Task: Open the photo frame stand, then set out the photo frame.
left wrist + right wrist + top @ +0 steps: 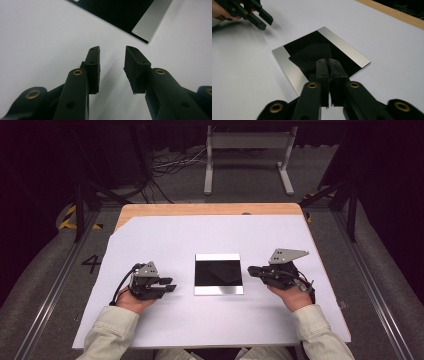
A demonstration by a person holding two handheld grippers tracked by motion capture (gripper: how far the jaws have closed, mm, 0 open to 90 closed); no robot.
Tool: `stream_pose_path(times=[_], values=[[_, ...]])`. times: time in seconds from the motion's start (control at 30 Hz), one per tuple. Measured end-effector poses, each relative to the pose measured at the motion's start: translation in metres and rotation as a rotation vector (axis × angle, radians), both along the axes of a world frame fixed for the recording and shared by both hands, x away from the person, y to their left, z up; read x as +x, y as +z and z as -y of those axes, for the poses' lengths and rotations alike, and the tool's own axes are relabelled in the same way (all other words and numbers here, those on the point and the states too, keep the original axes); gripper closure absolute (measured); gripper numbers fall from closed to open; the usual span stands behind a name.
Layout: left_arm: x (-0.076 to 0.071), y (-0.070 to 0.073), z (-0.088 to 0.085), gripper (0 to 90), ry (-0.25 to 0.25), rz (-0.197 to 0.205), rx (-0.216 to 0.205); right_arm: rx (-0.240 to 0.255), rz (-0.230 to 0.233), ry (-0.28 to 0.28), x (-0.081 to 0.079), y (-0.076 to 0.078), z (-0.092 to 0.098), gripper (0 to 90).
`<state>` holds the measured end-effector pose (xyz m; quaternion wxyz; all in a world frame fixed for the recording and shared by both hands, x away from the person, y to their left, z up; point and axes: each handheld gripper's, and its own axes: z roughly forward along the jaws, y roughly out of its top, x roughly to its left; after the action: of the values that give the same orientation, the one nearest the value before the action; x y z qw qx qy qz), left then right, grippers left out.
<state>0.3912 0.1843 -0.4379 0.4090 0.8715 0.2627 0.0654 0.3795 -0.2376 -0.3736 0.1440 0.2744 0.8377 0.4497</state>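
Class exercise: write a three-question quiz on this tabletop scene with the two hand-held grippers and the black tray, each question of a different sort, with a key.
1. True or false: the left gripper has its jaws apart with nothing between them.
2. Multiple choice: the black tray with silver edge strips lies (A) between the two grippers, (B) off the white sheet, (C) under the left gripper.
3. Fill in: the dark flat square piece rests ____ the tray.

Key
1. True.
2. A.
3. On. The right gripper points at it with jaws all but closed and empty.
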Motion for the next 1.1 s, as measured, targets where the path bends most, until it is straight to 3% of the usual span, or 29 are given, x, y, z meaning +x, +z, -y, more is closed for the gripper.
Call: stream_pose_path(times=[0.2,0.3,0.5,0.67,0.87,0.93,1.1], values=[[0.000,-0.001,0.001,65.5,0.003,-0.002,-0.001,0.050,-0.014,-0.043,-0.001,0.006,0.002,75.7],[0.001,-0.001,0.001,65.2,0.001,-0.001,0.002,0.052,-0.014,-0.069,0.000,0.009,0.002,73.2],[0.001,-0.001,0.002,65.1,0.000,-0.003,0.006,0.113,-0.089,-0.116,0.005,0.011,0.006,68.8],[0.001,-0.001,0.002,65.0,0.003,-0.004,0.002,0.129,-0.110,-0.146,0.007,0.012,0.010,66.1],[0.000,-0.001,0.002,65.0,0.002,-0.003,0.004,0.154,-0.108,-0.168,0.008,0.011,0.014,63.0],[0.000,-0.001,0.002,64.9,0.005,-0.008,-0.001,0.177,-0.081,-0.181,0.008,0.011,0.016,62.8],[0.000,-0.002,0.001,64.9,0.005,-0.004,0.002,0.247,-0.105,-0.200,0.010,0.008,0.020,60.2]])
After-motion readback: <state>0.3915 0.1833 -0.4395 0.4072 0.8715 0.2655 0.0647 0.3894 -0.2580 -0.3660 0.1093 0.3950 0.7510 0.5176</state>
